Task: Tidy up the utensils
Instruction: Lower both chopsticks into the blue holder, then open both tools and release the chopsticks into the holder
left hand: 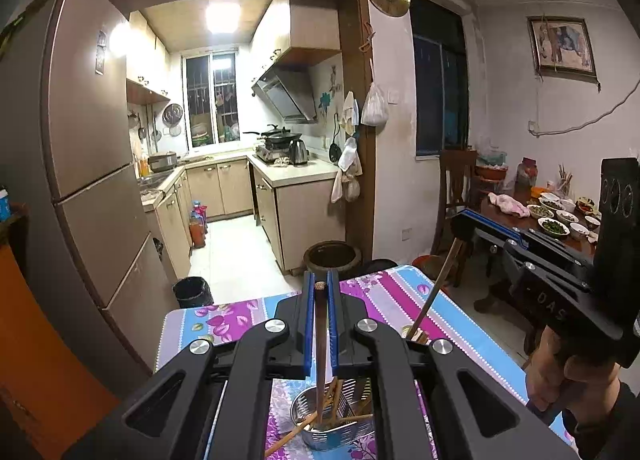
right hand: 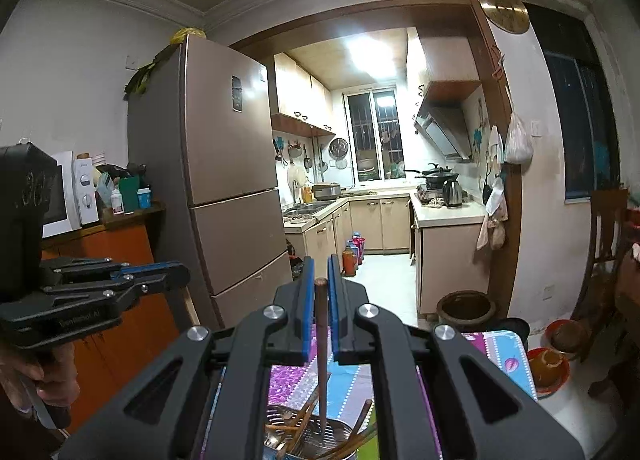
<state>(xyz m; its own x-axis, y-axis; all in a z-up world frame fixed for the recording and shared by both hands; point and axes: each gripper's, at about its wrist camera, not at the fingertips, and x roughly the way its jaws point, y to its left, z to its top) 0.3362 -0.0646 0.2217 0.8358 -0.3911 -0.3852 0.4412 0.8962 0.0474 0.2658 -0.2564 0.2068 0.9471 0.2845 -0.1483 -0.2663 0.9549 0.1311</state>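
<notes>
Each hand-held gripper, left (left hand: 319,288) and right (right hand: 319,284), is clamped on one dark chopstick (left hand: 320,356) (right hand: 321,356) above the metal utensil basket (left hand: 340,436) on the table (left hand: 400,300).

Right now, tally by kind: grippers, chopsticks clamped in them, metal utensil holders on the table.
Grippers: 2, left gripper and right gripper
Clamped chopsticks: 2, left chopstick and right chopstick
Metal holder: 1
Total: 5
</notes>
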